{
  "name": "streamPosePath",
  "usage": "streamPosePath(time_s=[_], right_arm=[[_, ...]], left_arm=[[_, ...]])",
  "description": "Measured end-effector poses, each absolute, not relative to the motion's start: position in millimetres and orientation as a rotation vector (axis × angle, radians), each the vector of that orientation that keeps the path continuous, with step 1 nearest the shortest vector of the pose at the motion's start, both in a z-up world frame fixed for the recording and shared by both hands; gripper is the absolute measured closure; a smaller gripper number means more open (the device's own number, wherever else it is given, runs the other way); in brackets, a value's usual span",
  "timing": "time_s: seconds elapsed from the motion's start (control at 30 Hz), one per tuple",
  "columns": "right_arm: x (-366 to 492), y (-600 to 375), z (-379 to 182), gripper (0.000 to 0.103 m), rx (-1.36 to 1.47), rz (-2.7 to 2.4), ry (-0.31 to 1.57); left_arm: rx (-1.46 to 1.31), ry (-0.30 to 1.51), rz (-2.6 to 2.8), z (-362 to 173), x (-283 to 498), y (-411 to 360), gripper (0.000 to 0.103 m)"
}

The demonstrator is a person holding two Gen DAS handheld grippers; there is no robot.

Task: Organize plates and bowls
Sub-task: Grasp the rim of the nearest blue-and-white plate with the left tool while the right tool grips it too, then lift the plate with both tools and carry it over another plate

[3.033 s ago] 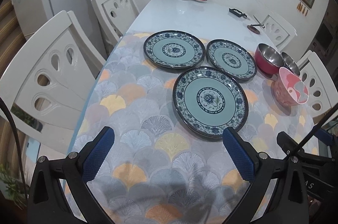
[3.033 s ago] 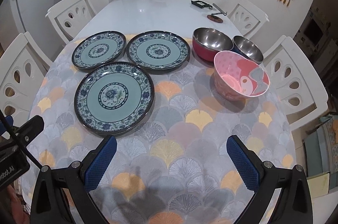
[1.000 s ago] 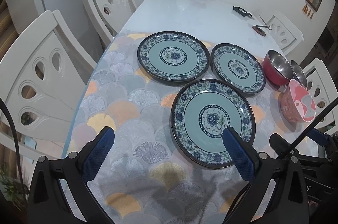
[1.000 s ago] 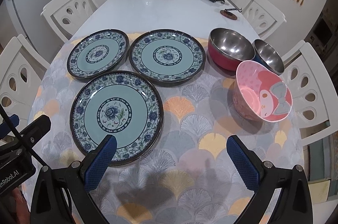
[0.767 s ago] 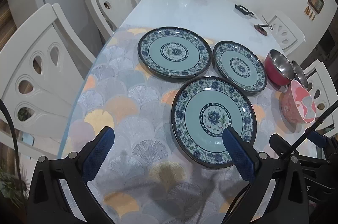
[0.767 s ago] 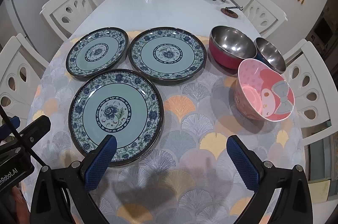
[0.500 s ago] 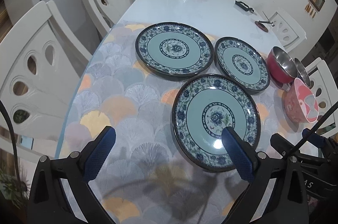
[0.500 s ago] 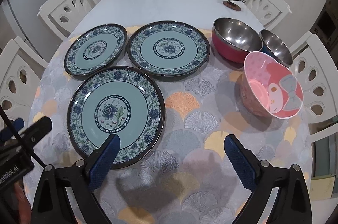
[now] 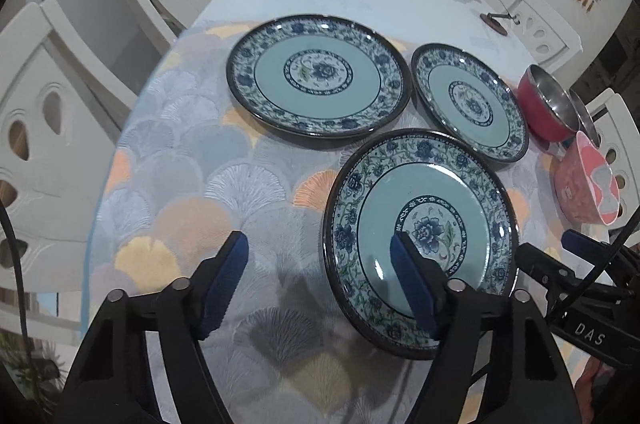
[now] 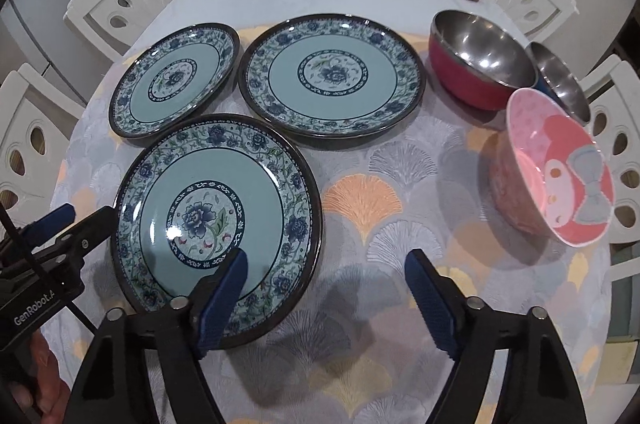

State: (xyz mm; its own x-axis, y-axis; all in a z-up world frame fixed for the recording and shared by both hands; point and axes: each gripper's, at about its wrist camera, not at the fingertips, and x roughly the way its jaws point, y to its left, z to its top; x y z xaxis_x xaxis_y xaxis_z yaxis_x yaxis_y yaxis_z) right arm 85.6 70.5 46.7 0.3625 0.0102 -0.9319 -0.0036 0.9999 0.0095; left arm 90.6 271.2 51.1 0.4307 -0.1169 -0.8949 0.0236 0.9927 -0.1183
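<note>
Fingers (image 9: 412, 280) of both grippers spread wide, straddling nearest plate (image 9: 420, 208) rim.

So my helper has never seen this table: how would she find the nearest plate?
On the fan-patterned tablecloth lie three blue floral plates in a triangle. The nearest plate sits alone at the front, before the left gripper and right gripper; its rim bears green vines.

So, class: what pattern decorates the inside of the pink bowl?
The pink bowl shows a white cartoon face with a grey bow; clearest in the right wrist view.
</note>
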Motion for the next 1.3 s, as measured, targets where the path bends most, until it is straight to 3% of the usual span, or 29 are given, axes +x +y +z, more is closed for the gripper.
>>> streamPosePath(time_s=[0.17, 0.33, 0.63, 0.93, 1.3], right_arm=[[97, 67, 31, 0.039, 0.029, 0.022, 1.242], [105, 64, 19, 0.045, 0.052, 0.043, 1.270], [113, 63, 11, 0.059, 0.089, 0.093, 1.284], [111, 68, 11, 0.069, 0.107, 0.152, 1.267], [92, 81, 44, 0.069, 0.011, 0.204, 1.166]], left_arm=[[-0.104, 1.144, -0.101, 41, 95, 274, 0.044], [-0.139, 1.181, -0.145, 31, 98, 276, 0.068], [-0.217, 1.201, -0.219, 24, 100, 277, 0.088], [-0.219, 1.195, -0.257, 24, 102, 276, 0.088], [-0.202, 1.096, -0.294, 51, 86, 284, 0.088]])
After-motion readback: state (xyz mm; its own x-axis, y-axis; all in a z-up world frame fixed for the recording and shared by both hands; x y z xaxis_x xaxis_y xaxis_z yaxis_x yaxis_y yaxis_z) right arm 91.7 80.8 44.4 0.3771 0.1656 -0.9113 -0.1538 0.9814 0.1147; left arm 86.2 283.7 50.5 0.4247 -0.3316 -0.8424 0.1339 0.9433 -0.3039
